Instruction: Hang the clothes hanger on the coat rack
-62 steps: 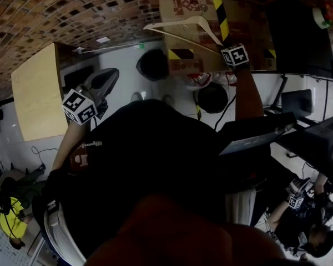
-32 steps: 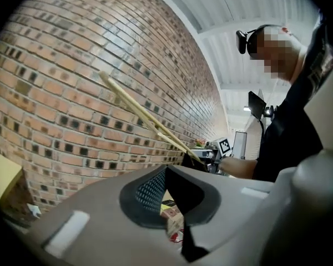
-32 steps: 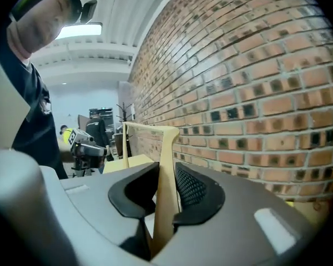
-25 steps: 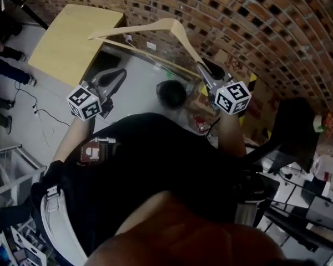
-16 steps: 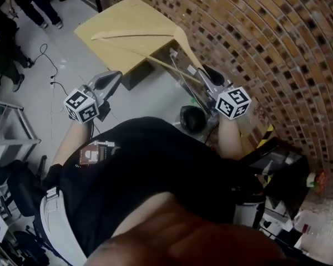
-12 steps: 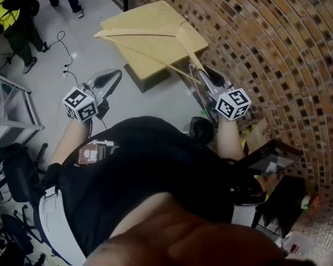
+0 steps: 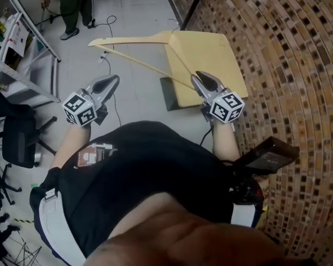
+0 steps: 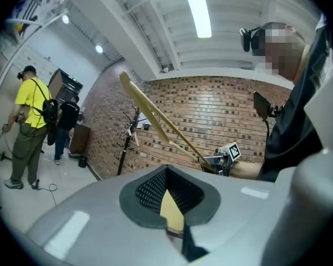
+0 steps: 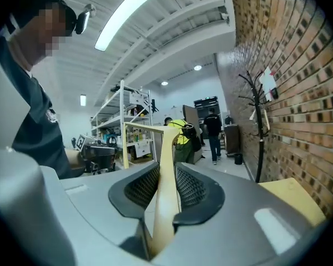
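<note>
- Wooden clothes hanger [image 7: 133, 38] is clamped by one arm end in the right gripper's [image 7: 198, 78] jaws and slants forward, clear of the body.
- Left gripper [image 7: 112, 81] rides alongside unused, jaws together and empty.
- Coat rack [image 9: 257, 127] stands well ahead by the brick wall [image 7: 288, 65]; the carry looks unfinished.

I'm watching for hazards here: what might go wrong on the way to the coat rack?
The right tool grips the hanger only near one end, so the long wooden frame may twist or slip. Its far end sticks out wide and might strike the brick wall or the coat rack.
</note>
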`<state>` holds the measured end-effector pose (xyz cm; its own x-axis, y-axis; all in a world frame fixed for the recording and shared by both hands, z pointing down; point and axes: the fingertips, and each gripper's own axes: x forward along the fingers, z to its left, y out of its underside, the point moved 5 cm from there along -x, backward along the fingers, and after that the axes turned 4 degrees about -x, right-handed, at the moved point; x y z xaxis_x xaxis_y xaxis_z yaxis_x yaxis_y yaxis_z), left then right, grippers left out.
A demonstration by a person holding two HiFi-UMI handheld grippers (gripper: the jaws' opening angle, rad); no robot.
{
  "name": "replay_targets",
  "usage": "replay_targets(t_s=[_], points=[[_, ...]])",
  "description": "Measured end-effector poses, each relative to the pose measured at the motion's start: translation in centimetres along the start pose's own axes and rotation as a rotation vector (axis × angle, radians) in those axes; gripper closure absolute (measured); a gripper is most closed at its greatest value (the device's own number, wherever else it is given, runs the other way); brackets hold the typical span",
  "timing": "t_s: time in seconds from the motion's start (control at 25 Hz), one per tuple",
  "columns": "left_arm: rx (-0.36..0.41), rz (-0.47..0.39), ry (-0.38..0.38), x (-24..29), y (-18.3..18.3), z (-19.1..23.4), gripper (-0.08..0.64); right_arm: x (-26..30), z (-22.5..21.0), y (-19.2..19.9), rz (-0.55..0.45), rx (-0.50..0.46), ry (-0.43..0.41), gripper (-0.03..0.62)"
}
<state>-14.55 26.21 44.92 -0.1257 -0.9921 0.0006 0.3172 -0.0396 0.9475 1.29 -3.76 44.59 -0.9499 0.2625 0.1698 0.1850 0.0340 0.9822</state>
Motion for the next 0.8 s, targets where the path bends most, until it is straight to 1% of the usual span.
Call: replay_targets(t_s=[0.16, 0.28, 0.4, 0.52, 0.64, 0.8], points=[[0.007, -0.033, -0.116, 0.7, -0.4, 3.2, 0.568, 6.6, -3.7, -0.6, 0.014, -0.013, -0.135, 0.486], [0.017, -0.057, -0.192, 2.5, -1.3, 6.2, 0.568, 11.2, -7.0, -1.5, 0.01, -0.029, -0.217, 0.486], [-0.004, -0.099, -0.276, 4.4, -2.4, 8.8, 0.568, 16.0, -10.2, -2.6, 0.022, -0.054, -0.312, 0.486], [0.001, -0.125, -0.35, 5.8, -3.3, 10.7, 0.568, 20.4, -12.6, -4.1, 0.019, -0.078, -0.407, 0.486], [-0.008, -0.117, -0.398, 7.0, -4.0, 12.9, 0.568, 24.4, -14.6, -5.1, 0.009, -0.073, -0.453, 0.486], [-0.015, -0.098, -0.434, 7.5, -4.5, 16.6, 0.568, 28.8, -16.4, -5.7, 0.008, -0.065, -0.473, 0.486]])
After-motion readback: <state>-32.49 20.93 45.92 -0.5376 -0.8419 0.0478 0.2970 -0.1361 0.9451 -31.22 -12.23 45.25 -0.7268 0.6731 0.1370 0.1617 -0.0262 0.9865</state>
